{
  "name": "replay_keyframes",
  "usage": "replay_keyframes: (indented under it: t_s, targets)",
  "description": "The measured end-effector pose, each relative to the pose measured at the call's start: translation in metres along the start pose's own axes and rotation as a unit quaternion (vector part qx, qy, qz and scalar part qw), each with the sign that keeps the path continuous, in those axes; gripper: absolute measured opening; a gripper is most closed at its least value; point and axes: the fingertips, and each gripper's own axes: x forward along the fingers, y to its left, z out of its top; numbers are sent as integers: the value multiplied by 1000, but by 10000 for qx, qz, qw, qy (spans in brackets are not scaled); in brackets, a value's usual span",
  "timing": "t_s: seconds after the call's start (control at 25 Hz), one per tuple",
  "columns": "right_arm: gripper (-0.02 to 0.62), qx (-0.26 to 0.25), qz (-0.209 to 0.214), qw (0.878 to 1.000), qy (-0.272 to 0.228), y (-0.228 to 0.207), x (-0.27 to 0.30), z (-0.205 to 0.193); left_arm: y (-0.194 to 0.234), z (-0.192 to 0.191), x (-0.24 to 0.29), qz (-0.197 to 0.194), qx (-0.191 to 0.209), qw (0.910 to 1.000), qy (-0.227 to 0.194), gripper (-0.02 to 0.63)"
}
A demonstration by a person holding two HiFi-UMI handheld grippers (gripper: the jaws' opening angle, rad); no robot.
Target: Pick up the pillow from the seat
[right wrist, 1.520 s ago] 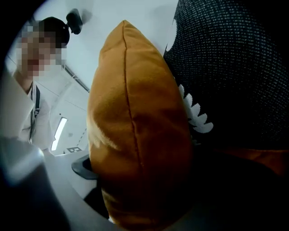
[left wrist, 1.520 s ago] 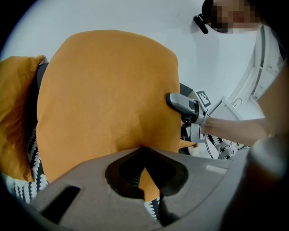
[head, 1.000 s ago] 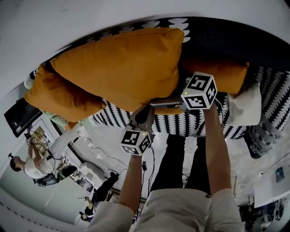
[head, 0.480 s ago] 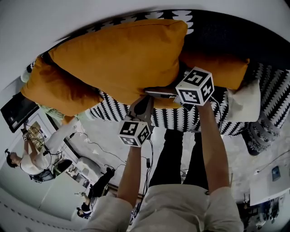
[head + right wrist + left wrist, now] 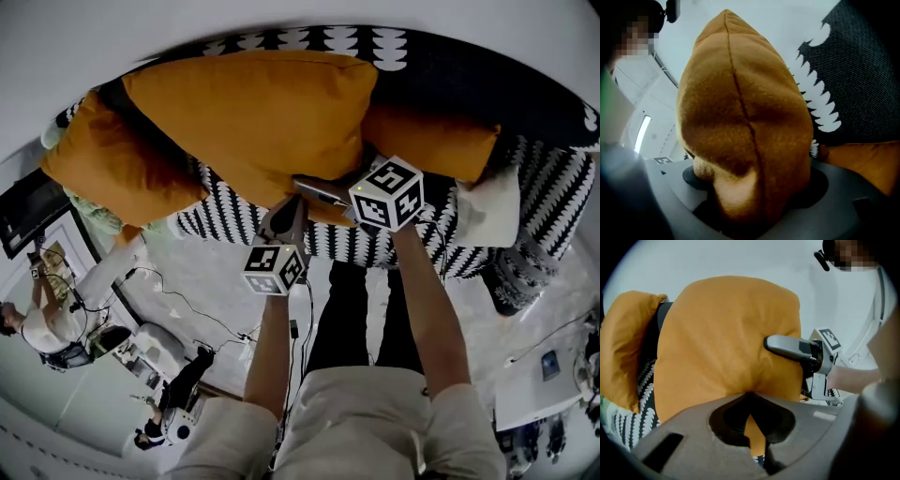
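**Orange pillow held over the seat by 2 grippers**

The orange pillow (image 5: 253, 122) is held upright above the black-and-white seat (image 5: 394, 246). Its bottom edge is pinched by the left gripper (image 5: 286, 208). That gripper's jaws are almost together, and a thin fold of cloth is squeezed between them. A fat corner of the pillow is packed between the jaws of the right gripper (image 5: 323, 192). Those jaws are set wide and are closing on it. A 2nd pillow (image 5: 112, 169) is seen at 1 end of the seat and a 3rd pillow (image 5: 441, 141) at the other end.
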Motion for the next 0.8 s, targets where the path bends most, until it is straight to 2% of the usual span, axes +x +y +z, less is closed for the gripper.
replay_keyframes:
  t_s: [0.08, 0.2, 0.4, 0.6, 0.8]
  targets:
    - [430, -111, -108, 9998, 117, 9, -11, 1, -10, 0, -6, 45, -125, 9998, -133, 6]
    - [401, -177, -214, 9993, 236, 30, -2, 2, 1, 4, -25, 165, -366, 9986, -343, 6]
    - [347, -370, -345, 9982, 328, 55, -11, 7, -8, 6, -46, 299, -555, 9964, -575, 6]
    - [329, -839, -328, 9946, 509, 90, -3, 5, -2, 2, -72, 268, -653, 9946, -757, 6]
    - [327, -1100, -510, 9910, 559, 122, -11, 2, -9, -4, -99, 358, -750, 9924, -903, 6]
